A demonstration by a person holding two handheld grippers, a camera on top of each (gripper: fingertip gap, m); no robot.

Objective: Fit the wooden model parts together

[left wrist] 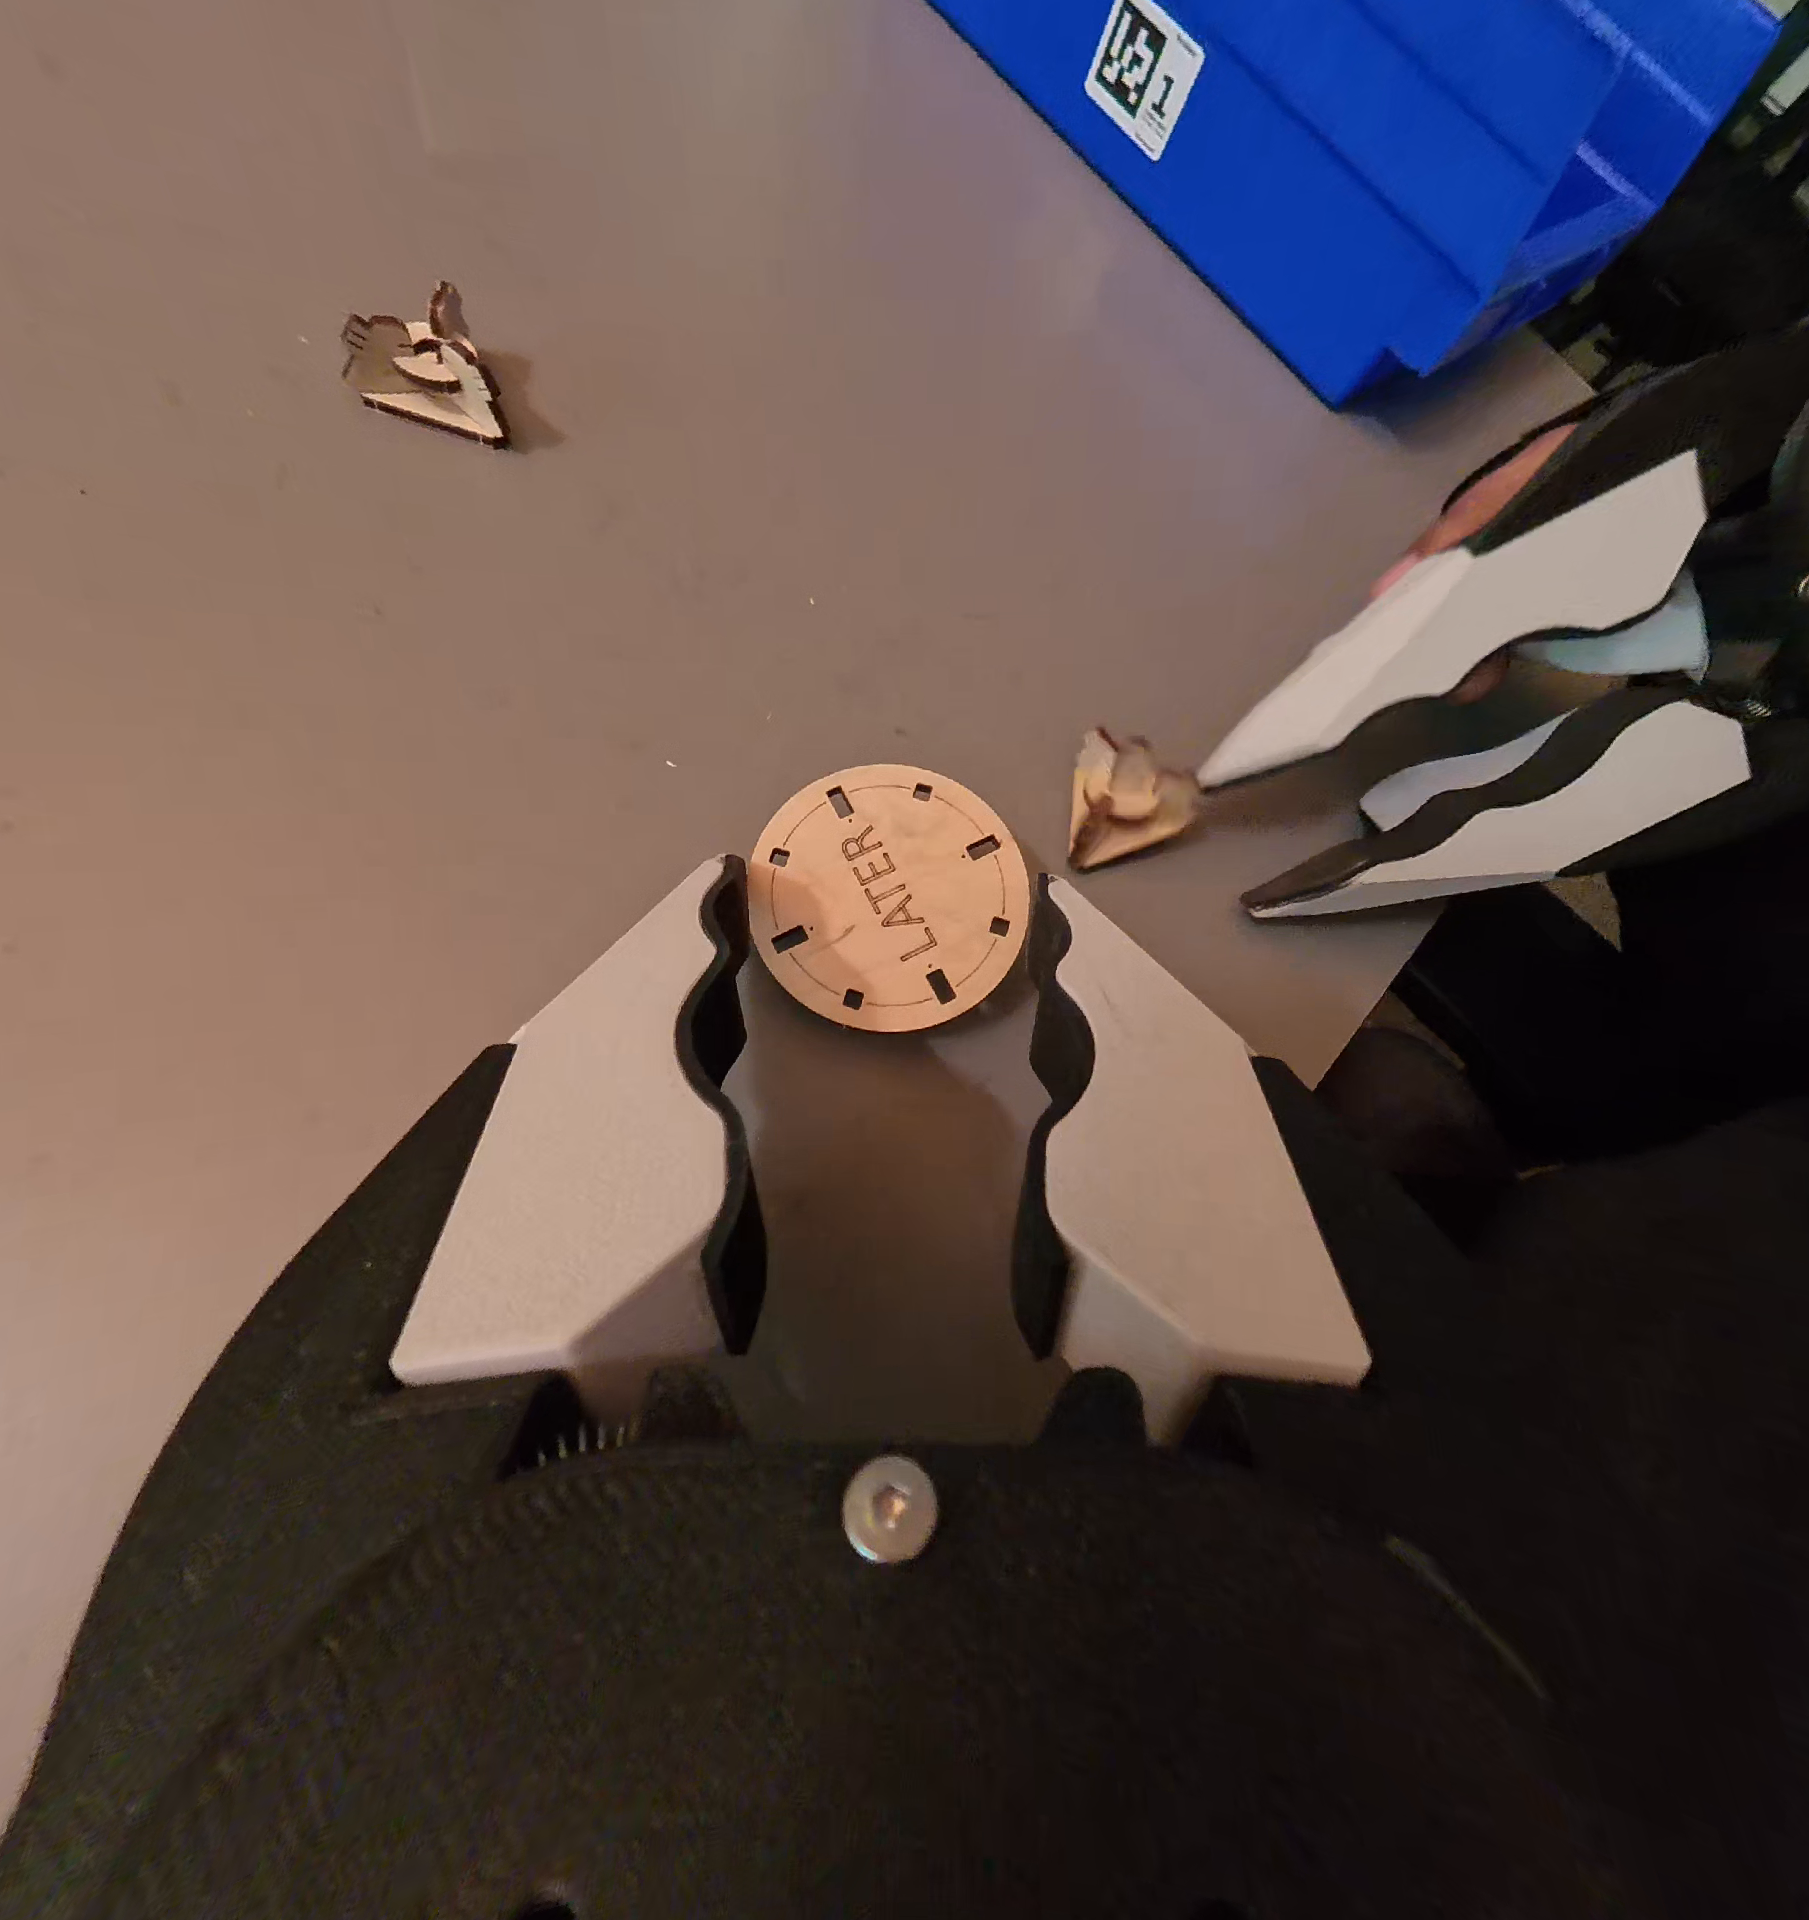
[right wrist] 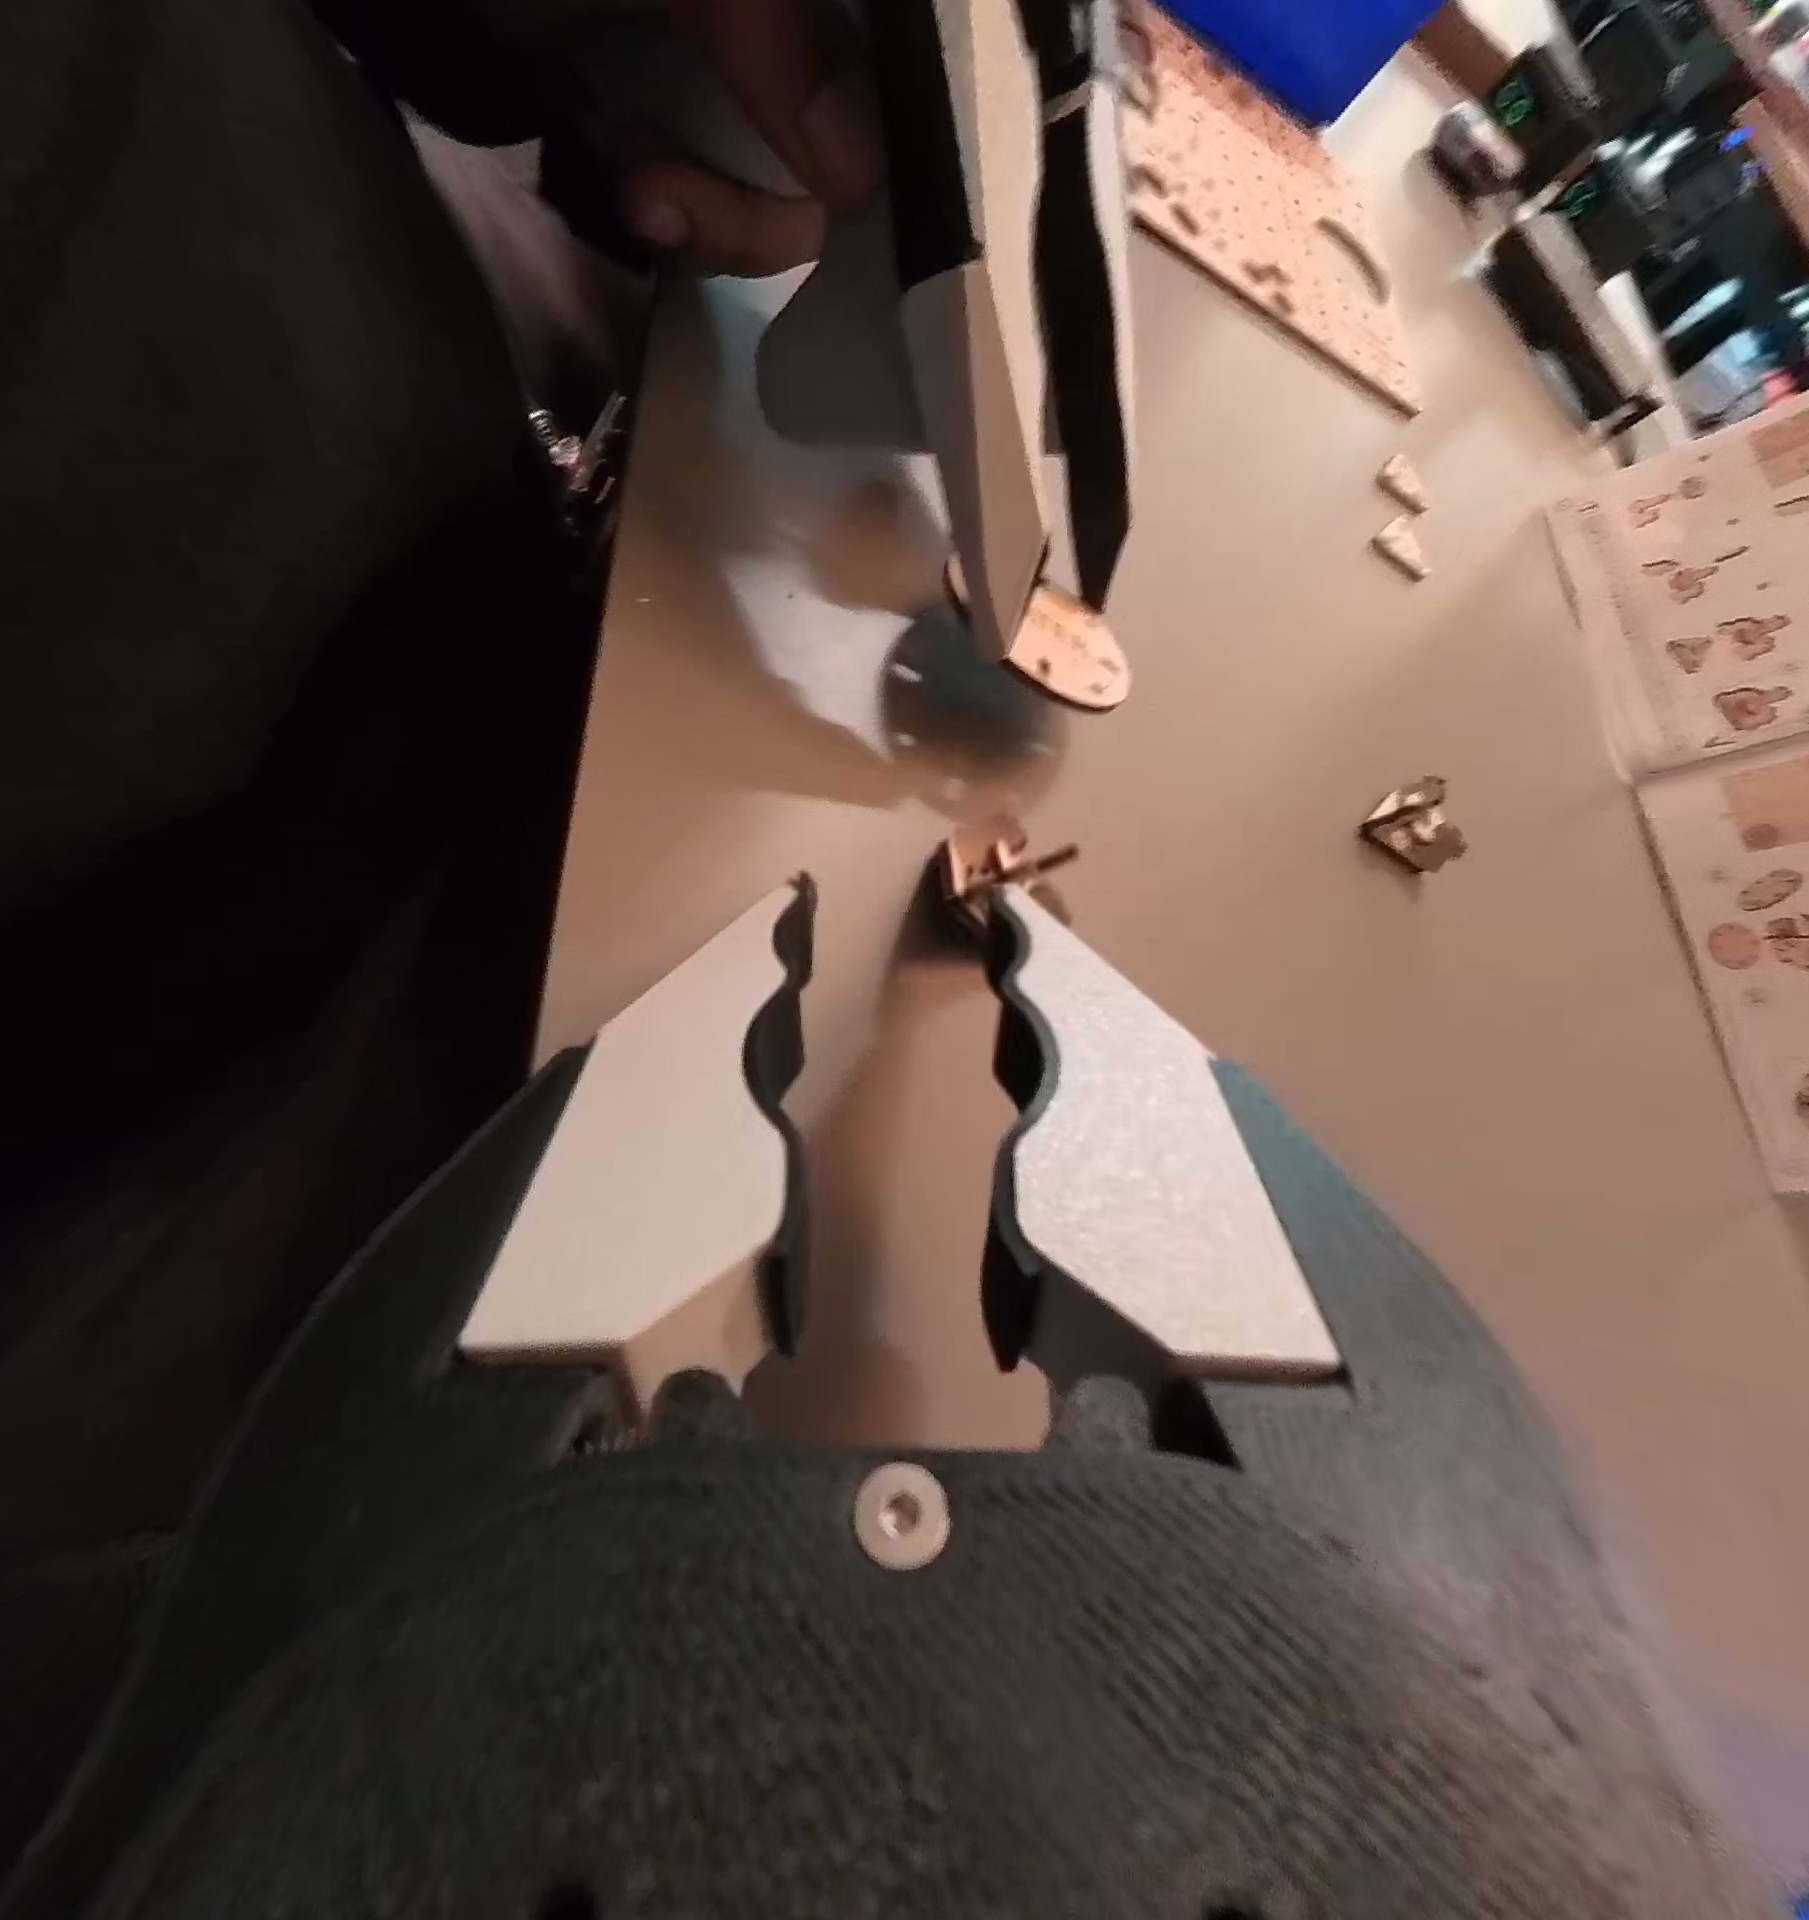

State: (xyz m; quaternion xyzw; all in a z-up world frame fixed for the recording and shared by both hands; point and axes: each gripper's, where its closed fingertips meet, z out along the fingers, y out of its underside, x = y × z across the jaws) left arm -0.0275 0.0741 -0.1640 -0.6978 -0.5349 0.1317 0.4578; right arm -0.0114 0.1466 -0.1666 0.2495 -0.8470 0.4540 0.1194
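A grey table [left wrist: 256,727] fills most of the left wrist view, its surface dull under warm, dim indoor light. A blue bin [left wrist: 1399,187] bearing a white sticker sits at the upper right of that frame. In the right wrist view, a wooden pegboard [right wrist: 1264,208] lies at top centre, printed sheets [right wrist: 1731,831] along the right edge, and blurred dark shelves [right wrist: 1658,156] at the upper right.

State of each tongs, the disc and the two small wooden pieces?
Left tongs: shut on the disc.
Disc: level, held off the table by its rim.
Right tongs: open, one tip against the near piece.
Near piece: on the table, blurred, not gripped.
Far piece: on the table, untouched.
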